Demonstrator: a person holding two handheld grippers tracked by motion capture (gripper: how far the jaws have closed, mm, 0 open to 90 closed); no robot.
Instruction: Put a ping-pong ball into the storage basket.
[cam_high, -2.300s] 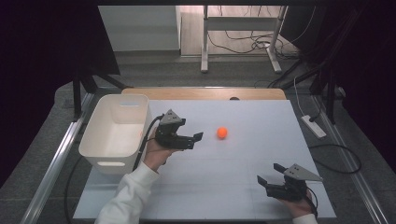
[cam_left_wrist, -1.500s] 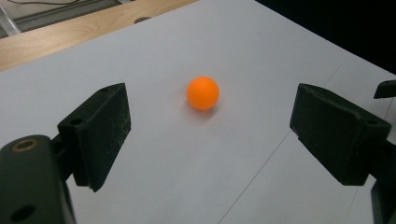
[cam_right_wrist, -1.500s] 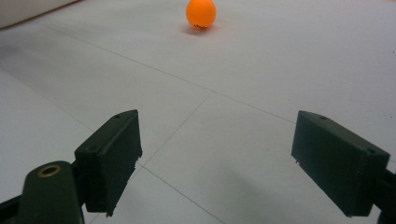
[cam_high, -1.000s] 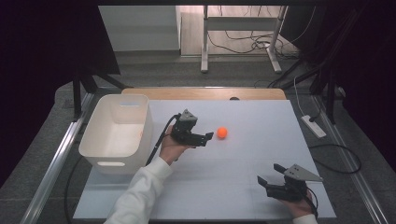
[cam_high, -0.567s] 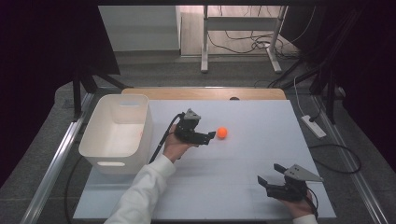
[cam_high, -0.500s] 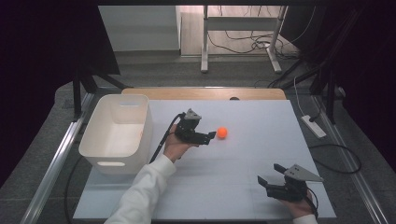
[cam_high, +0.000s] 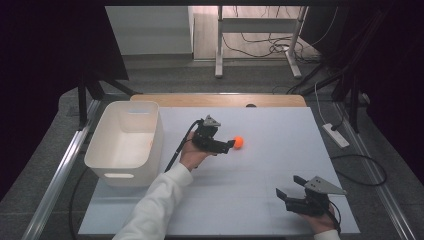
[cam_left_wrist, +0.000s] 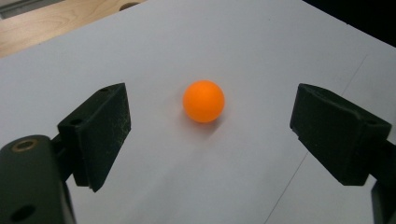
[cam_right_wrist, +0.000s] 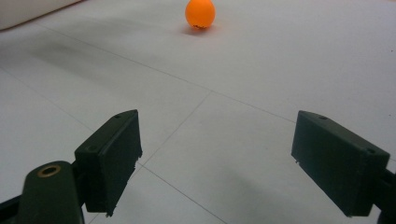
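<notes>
High view: the orange ball rests on the white table, well right of the white bin. The left gripper sits just beside the ball, apparently not touching it, though this angle is too coarse to be sure. The right gripper rests near the table's front right corner.

Left gripper view: jaws spread wide, the ball between and slightly beyond them, clear of both pads.

Right gripper view: jaws spread, nothing held; the ball lies far ahead.

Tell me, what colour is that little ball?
Plain orange; the ball shows best in the left gripper view.
</notes>
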